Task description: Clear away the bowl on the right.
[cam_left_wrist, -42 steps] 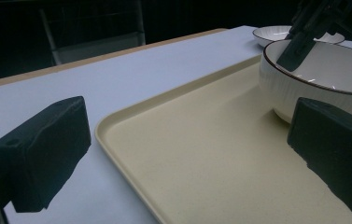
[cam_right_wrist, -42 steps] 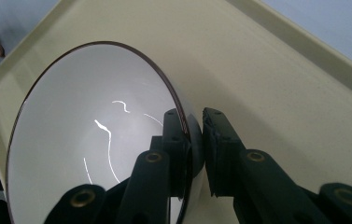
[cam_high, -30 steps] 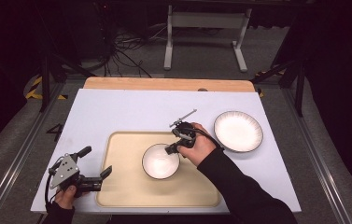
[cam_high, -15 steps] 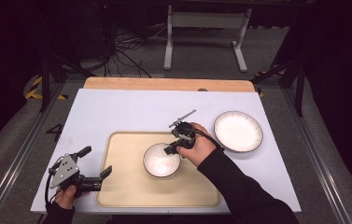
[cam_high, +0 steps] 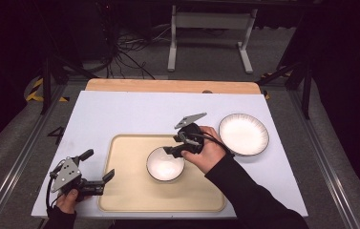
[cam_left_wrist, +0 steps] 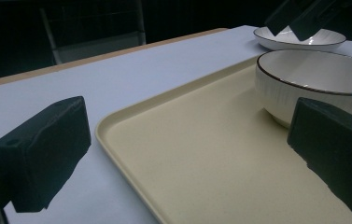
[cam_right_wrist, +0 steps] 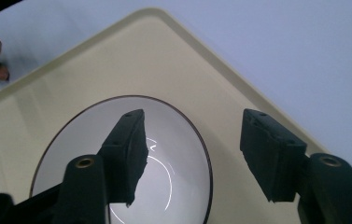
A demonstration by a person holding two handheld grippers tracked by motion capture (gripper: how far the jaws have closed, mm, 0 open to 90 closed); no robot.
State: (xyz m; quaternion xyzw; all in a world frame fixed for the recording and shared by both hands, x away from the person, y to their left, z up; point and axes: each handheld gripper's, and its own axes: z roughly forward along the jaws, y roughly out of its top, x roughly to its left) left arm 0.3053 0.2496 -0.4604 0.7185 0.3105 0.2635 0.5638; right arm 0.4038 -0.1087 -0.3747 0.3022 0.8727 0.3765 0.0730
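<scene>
Fingers on your right gripper (cam_high: 175, 149) are standing well apart and have just been opening; they are hovering over the near right rim of the round white ceramic bowl with a thin dark rim (cam_high: 165, 163). In the right gripper view, one black finger (cam_right_wrist: 126, 144) is hanging above the bowl's (cam_right_wrist: 71, 154) hollow and the other is sitting outside its rim, over the tray. The rim is lying between them, but neither pad is pressing on it, so you are holding nothing there.

That bowl is sitting upright on the pale cream rectangular plastic tray (cam_high: 130, 195), toward the tray's far right part. The tray is lying flat on the white-covered bench (cam_high: 120, 109).

Your left gripper (cam_high: 95, 172) is resting near the front left corner of the bench, just beside the tray's left edge, with your left hand (cam_high: 68, 200) gripping it from below. In the left gripper view its fingers (cam_left_wrist: 43, 149) are spread wide and are closing on nothing: one is lying over the bench, the other over the tray (cam_left_wrist: 201, 154), short of the bowl's wall (cam_left_wrist: 304, 88).

Off the tray, to the right of your right hand, a shallow white ceramic plate with a dark rim (cam_high: 243, 133) is lying on the bench.
</scene>
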